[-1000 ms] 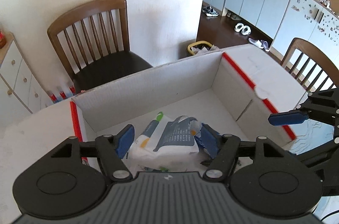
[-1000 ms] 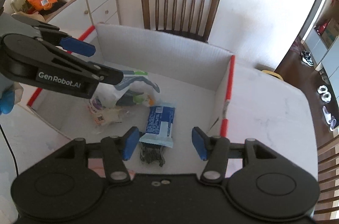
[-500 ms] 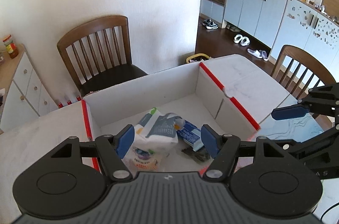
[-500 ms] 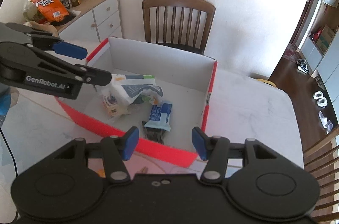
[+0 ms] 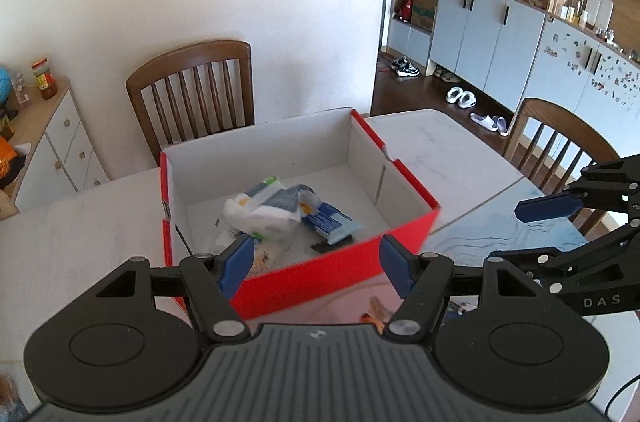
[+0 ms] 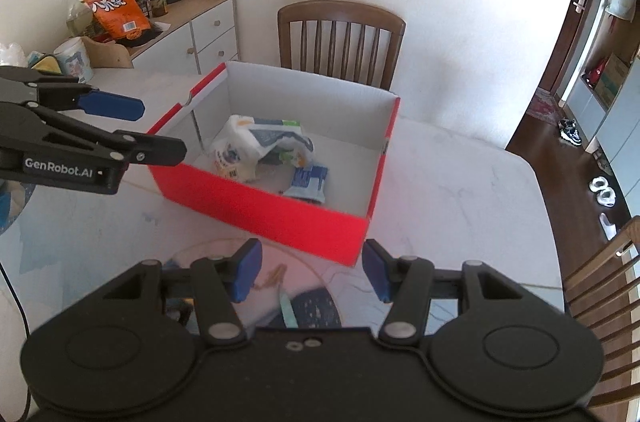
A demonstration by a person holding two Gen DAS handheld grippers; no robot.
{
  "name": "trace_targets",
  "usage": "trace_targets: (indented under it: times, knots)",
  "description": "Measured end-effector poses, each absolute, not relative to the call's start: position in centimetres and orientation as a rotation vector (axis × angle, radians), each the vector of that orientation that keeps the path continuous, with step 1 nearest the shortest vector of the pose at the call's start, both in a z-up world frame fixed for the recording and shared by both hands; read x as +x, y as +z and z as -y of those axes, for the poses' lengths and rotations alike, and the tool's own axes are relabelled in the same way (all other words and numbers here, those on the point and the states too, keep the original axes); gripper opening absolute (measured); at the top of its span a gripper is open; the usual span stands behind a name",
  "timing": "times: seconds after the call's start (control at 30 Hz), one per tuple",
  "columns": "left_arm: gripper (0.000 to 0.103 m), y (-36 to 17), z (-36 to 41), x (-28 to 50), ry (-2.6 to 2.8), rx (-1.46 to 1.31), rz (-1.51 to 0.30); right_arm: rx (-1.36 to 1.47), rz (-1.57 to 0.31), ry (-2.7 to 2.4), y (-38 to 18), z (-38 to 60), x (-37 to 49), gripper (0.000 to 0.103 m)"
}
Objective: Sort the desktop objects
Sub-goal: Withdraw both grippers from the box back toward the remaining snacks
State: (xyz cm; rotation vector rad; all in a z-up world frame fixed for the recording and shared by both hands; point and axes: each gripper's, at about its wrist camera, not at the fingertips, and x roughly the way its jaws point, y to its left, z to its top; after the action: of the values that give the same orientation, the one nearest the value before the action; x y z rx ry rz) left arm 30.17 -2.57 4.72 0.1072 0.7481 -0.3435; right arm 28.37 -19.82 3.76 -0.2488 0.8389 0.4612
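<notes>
Left claw [image 5: 316, 264]: blue pads parted, nothing between them, poised above the near red wall of the box [image 5: 328, 272]. Right claw [image 6: 311, 270]: likewise parted and empty, hovering over the worktop [image 6: 460, 190] just short of the same box.

Box interior, left to right in the right wrist view: crumpled white bag [image 6: 244, 146] with blue and green print, then flat blue packet [image 6: 310, 182] against the near wall, then bare white floor toward the right wall. Both items fully inside, clear of the rim.

Near edge, beneath the claws: a small orange scrap [image 5: 374, 312] and some blurred items on the worktop, too indistinct to name.

Step in hand, as judged: interval between placements, with two items boxed and both claws free. Next move likely calls for choosing one of the loose items close under the claws, lowering an open claw squarely over it and closing on it, then lifting clear of the red wall before release inside.
</notes>
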Motion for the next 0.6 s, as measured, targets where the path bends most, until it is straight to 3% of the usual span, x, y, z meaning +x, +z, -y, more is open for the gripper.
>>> trace_targets:
  times: [0.6]
  knots:
    - [0.068, 3.5, 3.4, 22.9, -0.341, 0.087, -0.720, -0.216, -0.794, 0.466, 2.5, 22.2, 22.1, 0.056]
